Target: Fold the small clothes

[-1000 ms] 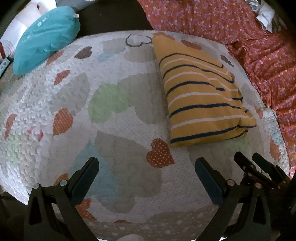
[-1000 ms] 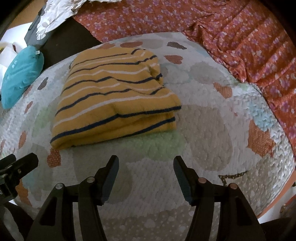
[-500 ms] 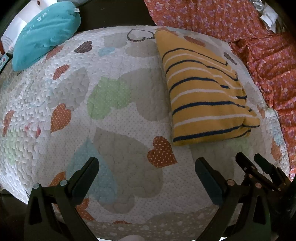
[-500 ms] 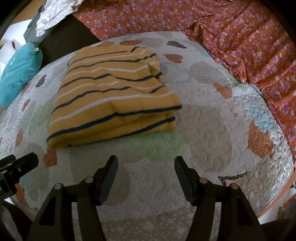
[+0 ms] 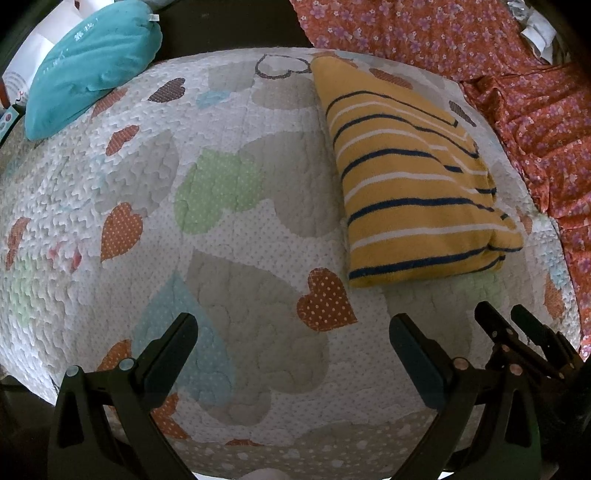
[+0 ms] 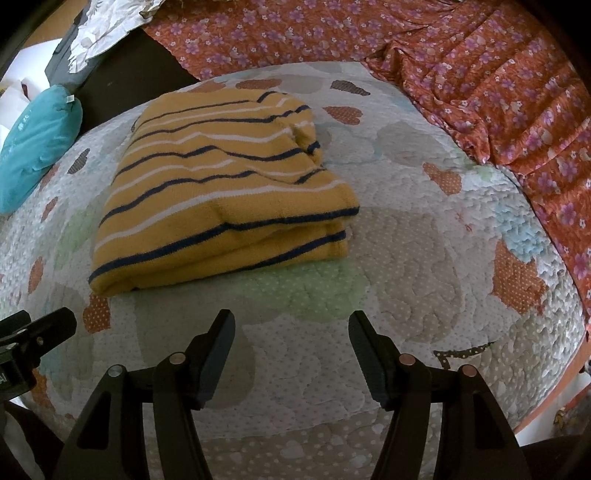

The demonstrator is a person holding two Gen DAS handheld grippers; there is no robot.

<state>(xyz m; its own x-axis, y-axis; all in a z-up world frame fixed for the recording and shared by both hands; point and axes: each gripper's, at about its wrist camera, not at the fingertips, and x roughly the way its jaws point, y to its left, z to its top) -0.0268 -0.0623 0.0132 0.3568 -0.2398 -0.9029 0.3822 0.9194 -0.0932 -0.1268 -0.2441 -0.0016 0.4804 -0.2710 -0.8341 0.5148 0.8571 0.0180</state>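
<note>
1. The quilted heart-patterned cover spread beneath both grippers and carried the garment; it filled most of each view.
2. The orange floral fabric lay bunched beyond the cover, ahead and to the right of both grippers.
3. The yellow striped garment lay folded flat on the cover, with stacked layers showing at its near edge. It sat ahead and to the right of the left gripper, and ahead and slightly left of the right gripper. Neither gripper touched it.
4. The teal cushion rested at the far left of both grippers, overlapping the cover's far left edge and well apart from the garment.
5. The left gripper hung over bare cover with its jaws wide apart and nothing between them. Its right finger stood just short of the garment's near edge.
6. The right gripper hung over bare cover with its jaws apart and nothing between them; the garment's near edge lay just ahead. In the left wrist view its fingers appeared at lower right, just beside the left gripper.
7. Crumpled white paper lay far ahead to the left of the right gripper, beyond the cushion.
</note>
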